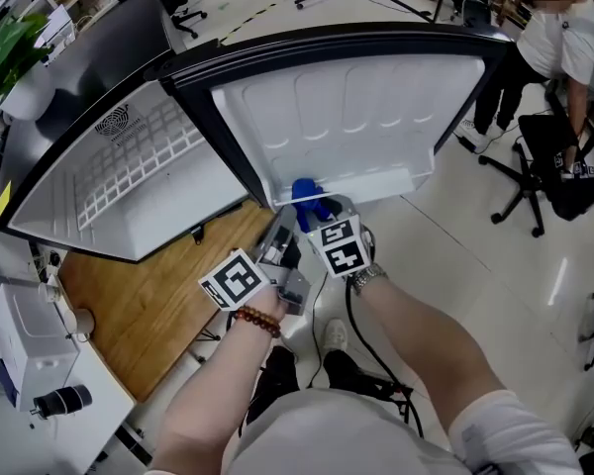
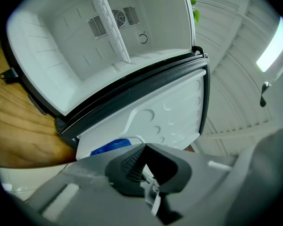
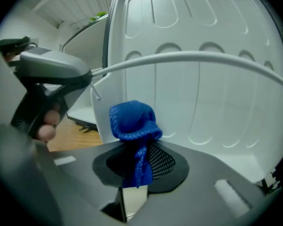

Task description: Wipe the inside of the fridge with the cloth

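The small fridge stands with its door swung wide. Its white inside (image 1: 148, 166) holds a wire shelf (image 2: 108, 22). The door's white inner liner (image 1: 356, 117) faces me. My right gripper (image 3: 139, 166) is shut on a bunched blue cloth (image 3: 132, 121), which sticks up from between its pads. It hovers just in front of the door liner (image 3: 203, 79), under the white door rail (image 3: 179, 58). In the head view the cloth (image 1: 312, 201) sits at the door's lower edge. My left gripper (image 2: 144, 166) is shut with nothing in it, close beside the right one, pointing at the fridge opening (image 2: 61, 55).
A wooden board (image 1: 158, 295) lies under the fridge on the left. A white machine (image 1: 30, 344) stands at the lower left. A person (image 1: 559, 38) and an office chair (image 1: 544, 166) are at the upper right, on pale floor.
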A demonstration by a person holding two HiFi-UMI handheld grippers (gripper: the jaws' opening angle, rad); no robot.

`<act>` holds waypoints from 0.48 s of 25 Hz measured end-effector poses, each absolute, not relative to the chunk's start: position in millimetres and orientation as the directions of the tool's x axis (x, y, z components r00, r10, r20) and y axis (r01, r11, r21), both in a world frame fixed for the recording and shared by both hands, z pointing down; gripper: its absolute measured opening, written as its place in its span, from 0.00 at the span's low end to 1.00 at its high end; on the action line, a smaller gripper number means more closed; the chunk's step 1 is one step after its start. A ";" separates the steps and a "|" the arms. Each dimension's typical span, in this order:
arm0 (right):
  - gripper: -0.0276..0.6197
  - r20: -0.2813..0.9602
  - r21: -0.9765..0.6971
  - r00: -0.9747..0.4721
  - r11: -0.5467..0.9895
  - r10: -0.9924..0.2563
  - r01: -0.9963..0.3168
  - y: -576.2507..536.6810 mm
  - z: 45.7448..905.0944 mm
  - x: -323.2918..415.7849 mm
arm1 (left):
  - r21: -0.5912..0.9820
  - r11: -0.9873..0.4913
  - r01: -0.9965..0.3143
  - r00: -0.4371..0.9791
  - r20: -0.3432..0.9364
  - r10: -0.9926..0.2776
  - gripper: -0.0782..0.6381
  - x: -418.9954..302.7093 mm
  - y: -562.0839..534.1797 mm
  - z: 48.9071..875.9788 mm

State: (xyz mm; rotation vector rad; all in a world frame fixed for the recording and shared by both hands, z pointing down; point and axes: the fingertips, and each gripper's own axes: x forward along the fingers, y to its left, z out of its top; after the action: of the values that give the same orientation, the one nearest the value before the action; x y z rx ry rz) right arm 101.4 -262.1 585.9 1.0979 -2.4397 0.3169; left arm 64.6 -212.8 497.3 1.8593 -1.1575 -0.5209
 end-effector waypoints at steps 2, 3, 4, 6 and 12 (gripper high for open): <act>0.16 0.486 -0.021 -0.576 0.650 -0.657 -0.759 -264.5 586.3 109.3 | 0.829 -0.190 -0.526 0.476 0.101 -0.874 0.11 64.1 -212.9 500.8; 0.16 0.488 -0.018 -0.570 0.646 -0.661 -0.763 -265.7 586.5 113.7 | 0.835 -0.193 -0.515 0.476 0.091 -0.875 0.11 65.2 -213.2 501.0; 0.16 0.490 -0.014 -0.564 0.641 -0.665 -0.768 -267.0 586.4 118.6 | 0.840 -0.196 -0.506 0.476 0.083 -0.876 0.11 65.9 -213.4 500.9; 0.16 0.493 -0.008 -0.548 0.627 -0.676 -0.779 -269.7 585.8 129.9 | 0.836 -0.191 -0.514 0.469 0.088 -0.879 0.11 64.8 -213.4 501.2; 0.16 0.504 0.015 -0.495 0.580 -0.708 -0.815 -280.2 587.1 169.2 | 0.825 -0.185 -0.534 0.465 0.104 -0.879 0.17 65.9 -213.7 502.2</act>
State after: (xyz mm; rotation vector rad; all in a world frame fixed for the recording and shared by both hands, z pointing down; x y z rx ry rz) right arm 169.2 -280.2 587.1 1.2183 -2.3512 0.3112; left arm 65.9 -213.7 502.2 1.8562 -1.1898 -0.5072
